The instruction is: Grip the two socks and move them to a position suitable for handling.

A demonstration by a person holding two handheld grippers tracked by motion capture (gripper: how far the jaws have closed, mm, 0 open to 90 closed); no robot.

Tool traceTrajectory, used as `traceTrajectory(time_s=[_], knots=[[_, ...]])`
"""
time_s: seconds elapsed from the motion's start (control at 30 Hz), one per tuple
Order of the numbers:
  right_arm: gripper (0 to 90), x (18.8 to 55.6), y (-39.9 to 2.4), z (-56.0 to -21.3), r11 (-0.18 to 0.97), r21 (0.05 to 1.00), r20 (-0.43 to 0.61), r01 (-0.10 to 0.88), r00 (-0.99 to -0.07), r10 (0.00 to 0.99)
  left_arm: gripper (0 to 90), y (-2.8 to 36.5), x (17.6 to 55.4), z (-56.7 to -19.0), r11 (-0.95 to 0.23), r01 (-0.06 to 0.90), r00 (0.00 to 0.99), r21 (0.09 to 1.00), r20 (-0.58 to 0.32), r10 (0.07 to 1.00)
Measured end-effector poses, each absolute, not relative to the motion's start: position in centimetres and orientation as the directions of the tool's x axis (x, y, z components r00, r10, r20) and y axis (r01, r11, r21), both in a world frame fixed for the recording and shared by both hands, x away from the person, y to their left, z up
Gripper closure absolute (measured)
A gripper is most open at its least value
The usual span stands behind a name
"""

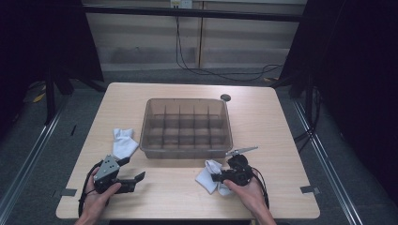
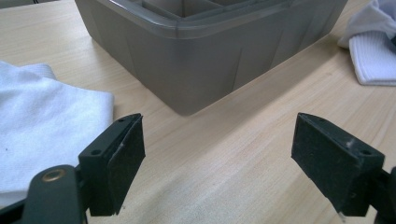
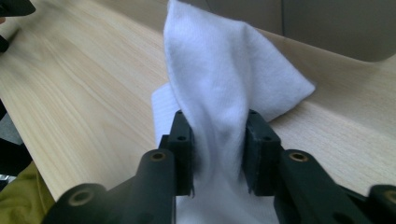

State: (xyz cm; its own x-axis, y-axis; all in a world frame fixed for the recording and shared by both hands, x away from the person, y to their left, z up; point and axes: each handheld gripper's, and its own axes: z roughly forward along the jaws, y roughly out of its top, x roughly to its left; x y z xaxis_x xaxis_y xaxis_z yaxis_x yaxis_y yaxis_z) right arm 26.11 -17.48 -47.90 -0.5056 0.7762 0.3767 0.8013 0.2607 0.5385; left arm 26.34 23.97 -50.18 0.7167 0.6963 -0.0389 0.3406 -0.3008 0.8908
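— Our right tongs [image 3: 219, 156] sit with their jaws partly parted around the white sock [image 3: 229, 79]; whether the pads press on it, we cannot tell. Our left tongs [image 2: 217, 158] stand wide open, holding nothing.

— If we lift, we squeeze first, then clear the grey divided bin [image 1: 186, 125] at twelve o'clock.

— The sock is soft, folded, bunched, lying by the table's [image 1: 164, 192] near edge; a second white sock [image 1: 123, 143] lies at ten o'clock.

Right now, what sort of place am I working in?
Most likely a lab recording bay, not a home: a bare wooden table with black curtains at both sides, cables trailing over the floor, and a grey divided bin with white socks.
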Motion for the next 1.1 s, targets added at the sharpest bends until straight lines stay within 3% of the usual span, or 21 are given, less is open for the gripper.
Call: traceTrajectory(time_s=[0.07, 0.1, 0.17, 0.3, 0.47, 0.77, 0.97, 1.1], knots=[[61.5, 26.1, -17.4, -48.1, 0.260, 0.543, 0.376, 0.799, -0.508, 0.775, 17.1, 24.0, 26.3, -50.2, -0.301, 0.341, 0.717, 0.891, -0.039, 0.696], [54.0, 26.1, -17.4, -48.1, 0.255, 0.540, 0.377, 0.802, -0.501, 0.779, 17.2, 24.0, 26.3, -50.2, -0.301, 0.344, 0.717, 0.889, -0.041, 0.696], [50.2, 26.1, -17.4, -48.1, 0.258, 0.543, 0.374, 0.799, -0.505, 0.778, 17.2, 24.0, 26.3, -50.2, -0.301, 0.343, 0.718, 0.890, -0.042, 0.695], [27.5, 25.9, -17.8, -47.6, 0.246, 0.586, 0.352, 0.772, -0.516, 0.781, 17.1, 24.0, 26.3, -50.2, -0.297, 0.346, 0.716, 0.890, -0.046, 0.696], [14.0, 25.6, -18.6, -46.9, 0.212, 0.632, 0.340, 0.745, -0.513, 0.788, 17.1, 24.0, 26.3, -50.2, -0.298, 0.349, 0.714, 0.889, -0.046, 0.698], [14.3, 24.3, -21.9, -45.7, 0.125, 0.715, 0.308, 0.688, -0.469, 0.828, 16.3, 24.1, 26.5, -50.2, -0.283, 0.370, 0.693, 0.885, -0.060, 0.718], [14.4, 24.2, -24.1, -46.0, 0.060, 0.798, 0.223, 0.600, -0.386, 0.895, 16.1, 24.4, 26.5, -50.2, -0.275, 0.391, 0.662, 0.879, -0.061, 0.747], [14.5, 24.4, -25.1, -46.3, 0.075, 0.822, 0.163, 0.565, -0.359, 0.919, 16.1, 24.7, 26.5, -50.0, -0.261, 0.403, 0.657, 0.877, -0.079, 0.750]])
